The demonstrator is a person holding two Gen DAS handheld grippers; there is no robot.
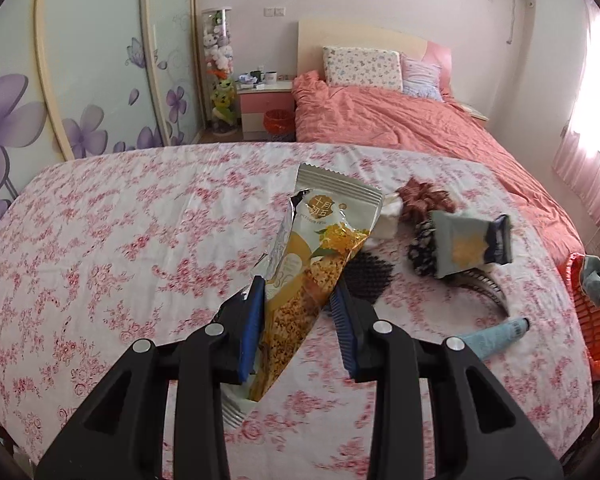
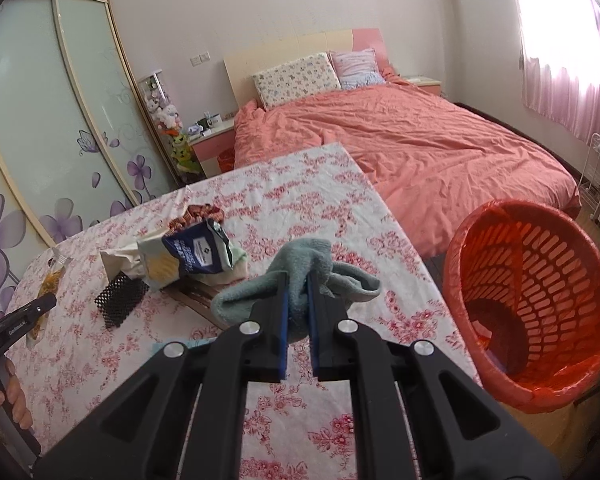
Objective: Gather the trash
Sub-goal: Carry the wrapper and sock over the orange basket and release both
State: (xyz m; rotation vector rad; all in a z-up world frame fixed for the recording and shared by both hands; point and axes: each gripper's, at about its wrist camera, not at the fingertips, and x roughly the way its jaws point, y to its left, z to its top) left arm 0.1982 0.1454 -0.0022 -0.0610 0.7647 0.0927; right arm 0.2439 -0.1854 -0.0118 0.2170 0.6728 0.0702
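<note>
My left gripper (image 1: 298, 282) is shut on a torn yellow-and-white snack wrapper (image 1: 324, 236), which hangs between the blue pads above the floral tablecloth (image 1: 120, 240). My right gripper (image 2: 298, 276) is shut on a crumpled grey-green cloth (image 2: 316, 258), held over the table's right side. An orange basket (image 2: 532, 300) lined with an orange bag stands tilted just right of the table. It shows at the right edge of the left wrist view too, as the orange basket (image 1: 592, 320). A blue-and-yellow snack packet (image 2: 188, 256) lies in the pile on the table.
On the cloth lie a brown scrunchie (image 1: 424, 198), a black mesh piece (image 2: 120, 298), a black headband (image 1: 480, 288) and a pale blue tube (image 1: 496, 336). A person's hand (image 2: 12, 396) holds the left gripper. Behind the table is a bed (image 2: 400, 140) with an orange cover.
</note>
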